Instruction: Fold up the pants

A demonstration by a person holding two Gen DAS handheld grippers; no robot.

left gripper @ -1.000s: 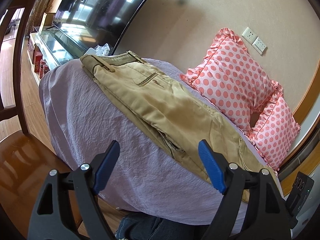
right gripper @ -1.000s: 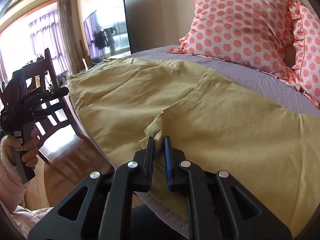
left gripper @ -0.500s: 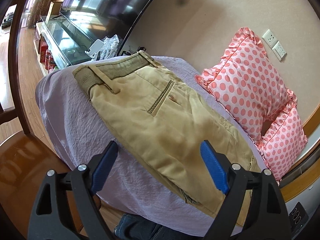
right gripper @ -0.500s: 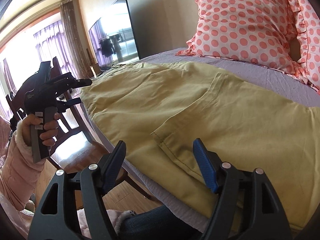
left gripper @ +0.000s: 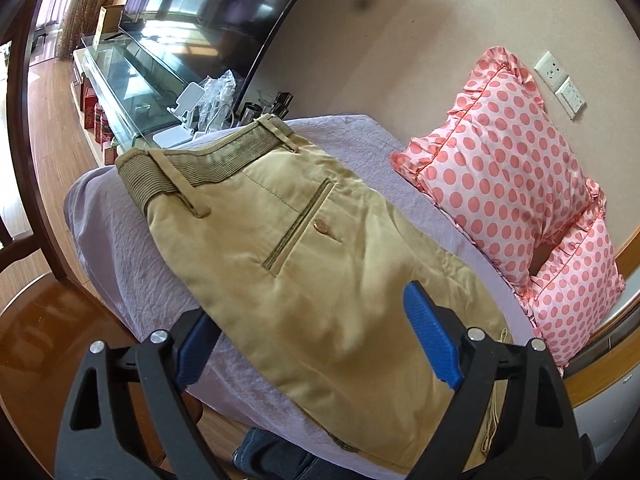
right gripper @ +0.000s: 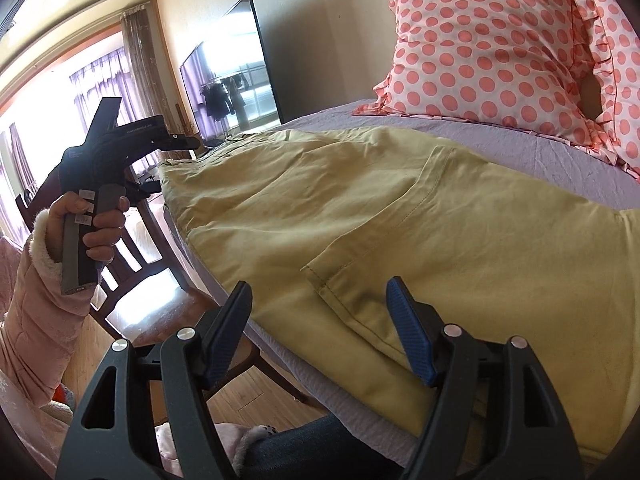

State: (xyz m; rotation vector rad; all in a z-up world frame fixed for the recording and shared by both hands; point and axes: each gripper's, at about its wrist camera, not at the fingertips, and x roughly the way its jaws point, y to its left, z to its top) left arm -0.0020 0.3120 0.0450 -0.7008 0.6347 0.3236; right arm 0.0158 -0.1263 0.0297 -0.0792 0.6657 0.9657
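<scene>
The khaki pants (left gripper: 304, 264) lie flat along the lilac-sheeted bed (left gripper: 120, 248), legs stacked, hem (right gripper: 344, 280) near the edge. The next fold is best started by pinching that hem squarely. The cotton is matte and creased, the waistband (left gripper: 192, 164) ribbed. Left gripper (left gripper: 316, 344) and right gripper (right gripper: 320, 328) both hover with jaws apart, empty. Polka-dot pillows (right gripper: 488, 44) lie beyond.

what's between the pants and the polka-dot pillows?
Only a strip of bare purple sheet separates the khaki pants from the polka-dot pillows. The right wrist view shows it clearest; the left wrist view agrees.
</scene>
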